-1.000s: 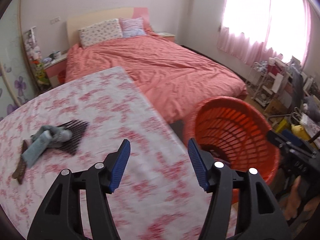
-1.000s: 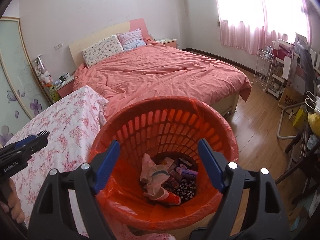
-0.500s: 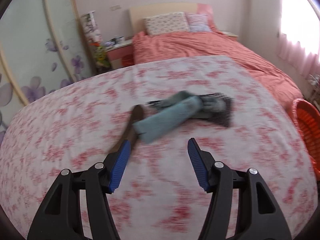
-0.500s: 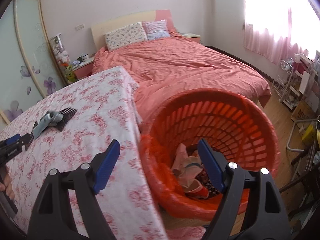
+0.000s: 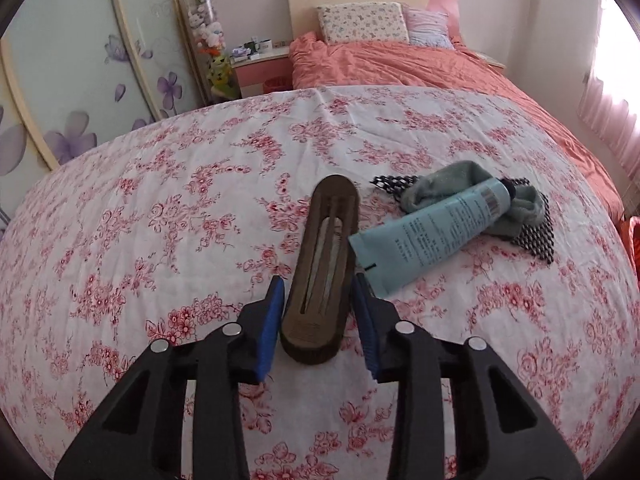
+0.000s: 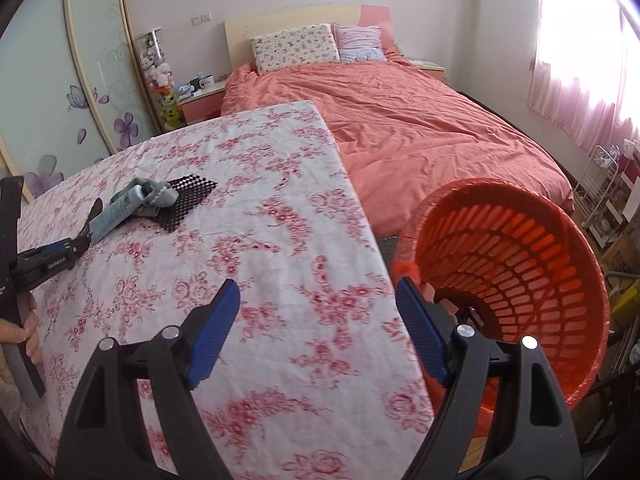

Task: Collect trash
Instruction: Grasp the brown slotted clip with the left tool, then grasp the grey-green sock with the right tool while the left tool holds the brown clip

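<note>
A dark brown oblong wooden holder [image 5: 322,264] lies on the floral tablecloth [image 5: 160,208]. My left gripper [image 5: 320,316] is open, its blue pads on either side of the holder's near end, with small gaps. A pale blue tube [image 5: 432,236] lies right of it across a grey-green sock [image 5: 440,188] and a black mesh sheet [image 5: 536,236]. In the right wrist view the tube [image 6: 116,210], sock [image 6: 160,196] and mesh [image 6: 184,200] lie far left. My right gripper [image 6: 318,328] is open and empty over the table's right edge, beside the orange basket [image 6: 520,264].
A bed with a coral cover [image 6: 420,120] stands beyond the table. A nightstand [image 5: 260,68] and flowered sliding doors [image 5: 80,60] are at the back left. A wire rack [image 6: 604,184] and clutter stand at the right by the pink curtain.
My left gripper swung left from the basket to the table, came down and narrowed around the wooden holder. My right gripper swung left from over the basket to the table's edge.
</note>
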